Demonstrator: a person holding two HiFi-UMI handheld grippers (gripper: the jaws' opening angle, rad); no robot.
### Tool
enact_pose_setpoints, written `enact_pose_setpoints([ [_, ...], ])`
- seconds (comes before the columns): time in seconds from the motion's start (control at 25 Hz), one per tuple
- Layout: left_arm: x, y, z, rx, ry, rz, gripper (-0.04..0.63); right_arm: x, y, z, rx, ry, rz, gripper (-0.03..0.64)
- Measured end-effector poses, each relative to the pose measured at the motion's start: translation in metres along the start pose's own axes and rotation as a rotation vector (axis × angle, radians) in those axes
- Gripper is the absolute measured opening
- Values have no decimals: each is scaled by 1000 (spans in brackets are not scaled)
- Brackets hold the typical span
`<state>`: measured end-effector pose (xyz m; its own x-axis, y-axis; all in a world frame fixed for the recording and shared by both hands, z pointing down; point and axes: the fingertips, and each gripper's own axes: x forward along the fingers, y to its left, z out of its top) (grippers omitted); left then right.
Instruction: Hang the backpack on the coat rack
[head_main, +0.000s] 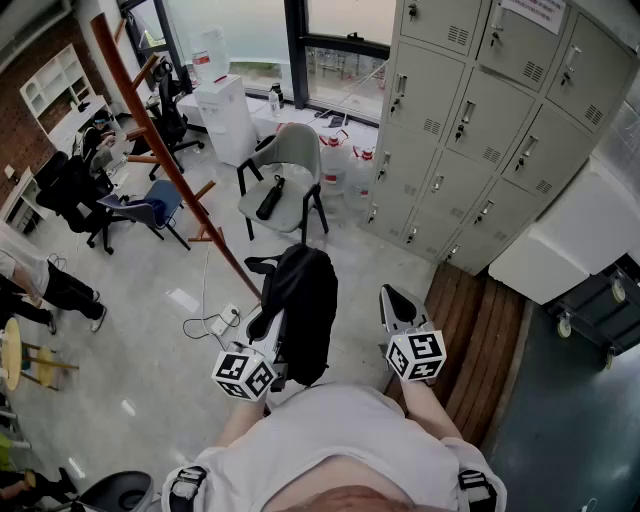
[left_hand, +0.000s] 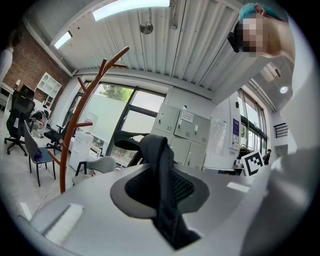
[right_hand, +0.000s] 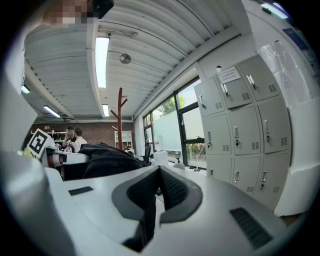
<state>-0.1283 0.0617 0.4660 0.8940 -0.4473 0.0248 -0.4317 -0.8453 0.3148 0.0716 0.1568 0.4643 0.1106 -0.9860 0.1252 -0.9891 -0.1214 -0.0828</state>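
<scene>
The backpack is being carried near the foot of the rack, hanging clear of the floor. It is being borne by the left gripper, whose jaws are being pressed onto a black strap. The grip on the strap is judged to be leaving the bag free to swing under it, so that the strap can be brought over a peg. The right gripper is being held on the side of the backpack away from the rack. Its jaws are together with nothing between them, and it is judged to be in reserve for steadying the bag or spreading the strap. The rack's pegs are branching off at several heights, all above the bag as seen from the left gripper view, so a lift is judged necessary. Beyond the rack's foot a grey chair is being occupied by a dark long item. A power strip with its cable is lying on the floor just beside the foot. Office chairs are standing behind the rack, and lockers well off to its right. The cable and the grey chair are being noted as possible obstacles to stepping closer.
</scene>
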Motion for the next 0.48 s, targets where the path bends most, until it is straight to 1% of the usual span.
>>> enact_pose_setpoints([
  [0.24,1,4,-3,-1,17,19,66,3,-3,-3,20,5,-2,8],
  [0.48,-2,5,-3,44,18,46,66,8,-3,-9,-5,29,-5,8],
])
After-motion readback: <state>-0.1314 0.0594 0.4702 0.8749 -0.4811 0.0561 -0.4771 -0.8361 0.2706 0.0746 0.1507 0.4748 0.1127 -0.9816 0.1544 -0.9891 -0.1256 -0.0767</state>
